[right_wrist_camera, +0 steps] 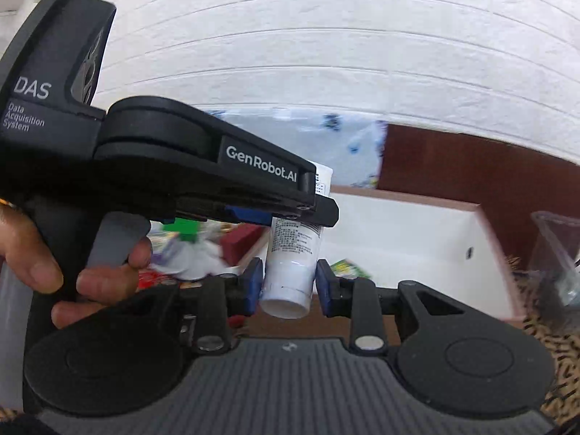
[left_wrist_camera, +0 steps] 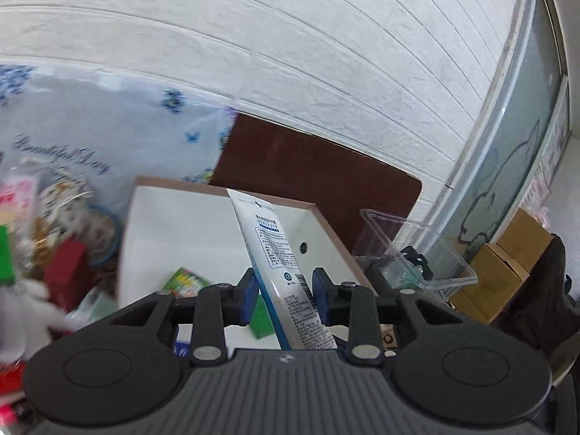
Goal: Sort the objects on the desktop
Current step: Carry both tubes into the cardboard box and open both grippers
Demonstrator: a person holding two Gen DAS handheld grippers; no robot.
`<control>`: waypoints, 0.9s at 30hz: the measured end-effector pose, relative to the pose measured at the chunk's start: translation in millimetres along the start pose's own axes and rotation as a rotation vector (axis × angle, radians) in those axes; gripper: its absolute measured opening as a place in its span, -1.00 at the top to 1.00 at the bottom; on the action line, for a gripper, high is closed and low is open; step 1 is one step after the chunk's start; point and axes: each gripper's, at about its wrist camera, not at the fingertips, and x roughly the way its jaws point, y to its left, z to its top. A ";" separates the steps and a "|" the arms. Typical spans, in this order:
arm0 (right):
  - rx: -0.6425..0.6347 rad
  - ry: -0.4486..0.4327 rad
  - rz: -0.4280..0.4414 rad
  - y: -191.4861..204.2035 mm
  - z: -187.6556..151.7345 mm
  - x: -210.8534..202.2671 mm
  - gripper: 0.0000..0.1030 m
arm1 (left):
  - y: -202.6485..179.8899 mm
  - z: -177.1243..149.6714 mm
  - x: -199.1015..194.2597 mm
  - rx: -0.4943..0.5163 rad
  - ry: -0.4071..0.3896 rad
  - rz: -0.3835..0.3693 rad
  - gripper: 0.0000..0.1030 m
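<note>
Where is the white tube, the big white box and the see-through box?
white tube [left_wrist_camera: 270, 243]: left wrist view, on its printed label.
white box [left_wrist_camera: 181, 232]: left wrist view, bare inner wall.
clear box [left_wrist_camera: 449, 253]: left wrist view, its side wall.

Right gripper [right_wrist_camera: 289, 286] up close: ribbed grey body, two black round discs at seven and five o'clock, silver pins on black link arms, blue pads. Left gripper [left_wrist_camera: 285, 291], same build; its side, at ten o'clock, reads "DAS Data Acquisition System" and "GenRobot.AI" in white.

tube [left_wrist_camera: 275, 250] white w/ blue edge | box [left_wrist_camera: 188, 224] white inside | cloth [left_wrist_camera: 90, 127] blue floral | board [left_wrist_camera: 315, 166] dk brown
</note>
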 end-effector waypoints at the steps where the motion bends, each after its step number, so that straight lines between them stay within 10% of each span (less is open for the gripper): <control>1: -0.003 0.008 -0.016 -7.9 3.3 6.3 0.41 | -1.2 3.8 11.7 0.003 0.009 -0.007 0.35; 27: -0.056 0.430 -0.029 -88.5 1.9 174.9 0.40 | 66.5 21.1 188.2 -0.058 0.323 0.043 0.24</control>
